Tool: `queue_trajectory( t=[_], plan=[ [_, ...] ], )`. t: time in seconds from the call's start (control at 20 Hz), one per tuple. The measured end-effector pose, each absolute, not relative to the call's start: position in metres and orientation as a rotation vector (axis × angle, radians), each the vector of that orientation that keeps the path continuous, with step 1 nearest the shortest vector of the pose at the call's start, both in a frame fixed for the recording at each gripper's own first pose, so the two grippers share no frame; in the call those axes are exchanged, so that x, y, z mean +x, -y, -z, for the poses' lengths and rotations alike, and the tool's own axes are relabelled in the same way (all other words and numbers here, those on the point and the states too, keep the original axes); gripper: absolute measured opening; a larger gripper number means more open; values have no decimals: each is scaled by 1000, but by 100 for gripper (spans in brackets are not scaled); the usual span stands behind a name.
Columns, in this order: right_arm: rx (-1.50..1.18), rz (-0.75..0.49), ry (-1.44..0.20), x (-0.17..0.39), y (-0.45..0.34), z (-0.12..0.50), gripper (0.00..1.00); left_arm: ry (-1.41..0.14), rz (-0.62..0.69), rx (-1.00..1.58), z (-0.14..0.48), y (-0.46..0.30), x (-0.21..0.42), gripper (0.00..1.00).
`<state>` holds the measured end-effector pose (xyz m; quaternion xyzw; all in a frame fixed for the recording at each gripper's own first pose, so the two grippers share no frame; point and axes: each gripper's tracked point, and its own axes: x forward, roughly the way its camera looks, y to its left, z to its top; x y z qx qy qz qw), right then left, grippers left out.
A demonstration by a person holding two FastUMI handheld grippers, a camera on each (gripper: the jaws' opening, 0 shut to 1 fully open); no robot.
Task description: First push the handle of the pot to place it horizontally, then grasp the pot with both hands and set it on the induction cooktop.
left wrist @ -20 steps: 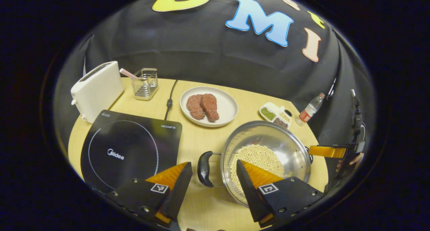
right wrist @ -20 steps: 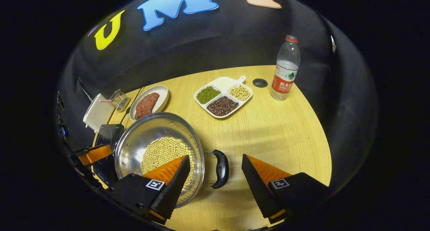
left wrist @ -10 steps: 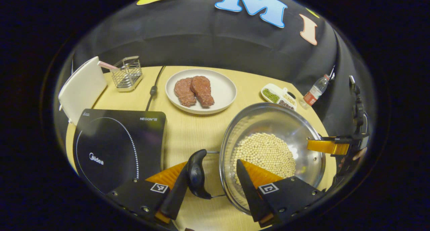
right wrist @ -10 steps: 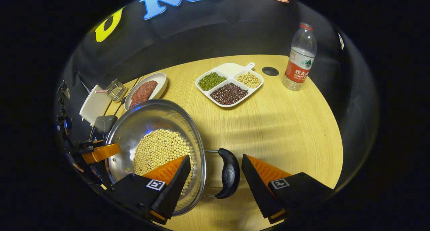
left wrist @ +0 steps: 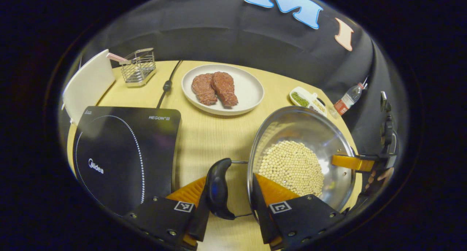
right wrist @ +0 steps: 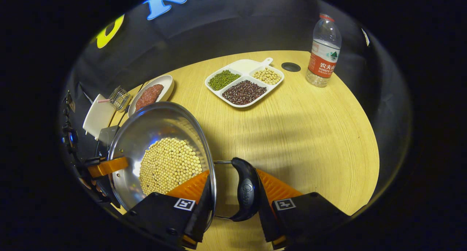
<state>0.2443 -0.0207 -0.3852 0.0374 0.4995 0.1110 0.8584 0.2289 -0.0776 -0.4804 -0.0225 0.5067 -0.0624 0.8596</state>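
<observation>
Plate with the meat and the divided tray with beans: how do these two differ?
The plate is round and undivided; the tray is four-sided with compartments and a small handle tab. The plate holds two meat pieces; the tray holds beans, with one compartment empty. Both are white and lie on the table.

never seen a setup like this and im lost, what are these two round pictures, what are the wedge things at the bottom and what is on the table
Each round picture comes from a fisheye camera riding on a handheld two-finger gripper; a person holds one in each hand. The wedges at the bottom are that gripper's own fingers. In the left gripper view, the left gripper straddles one black handle of the steel pot of soybeans. In the right gripper view, the right gripper straddles the opposite handle. On the table there are also an induction cooktop, a plate of meat, a divided bean dish, a water bottle, a white toaster and a wire basket.
</observation>
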Motion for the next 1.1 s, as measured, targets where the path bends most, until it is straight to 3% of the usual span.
queue_trajectory(
  t=[0.1, 0.15, 0.3, 0.35, 0.5, 0.65, 0.7, 0.8, 1.05, 1.1],
  plan=[
    [79, -225, -1044, 242, 21, 385, 61, -1074, 133, -46, 483, 78, 228, 55],
    [89, -215, -1043, 241, 20, 384, 58, -1073, 136, -41, 483, 77, 229, 61],
    [77, -217, -1049, 235, 20, 383, 51, -1063, 132, -43, 481, 76, 229, 51],
    [75, -213, -1048, 234, 20, 383, 54, -1068, 130, -45, 480, 76, 227, 58],
    [59, -210, -1034, 226, 19, 374, 51, -1073, 123, -52, 474, 75, 218, 53],
    [61, -205, -1013, 213, 17, 354, 54, -1056, 127, -43, 457, 71, 211, 53],
    [61, -204, -1006, 207, 16, 348, 51, -1050, 128, -39, 445, 71, 204, 49],
    [74, -191, -1000, 190, 12, 334, 54, -1049, 137, -38, 428, 68, 192, 49],
    [91, -163, -964, 144, -5, 302, 51, -1024, 180, -18, 386, 50, 165, 53],
    [95, -158, -960, 135, -9, 298, 54, -1023, 188, -15, 380, 45, 159, 53]
  ],
)
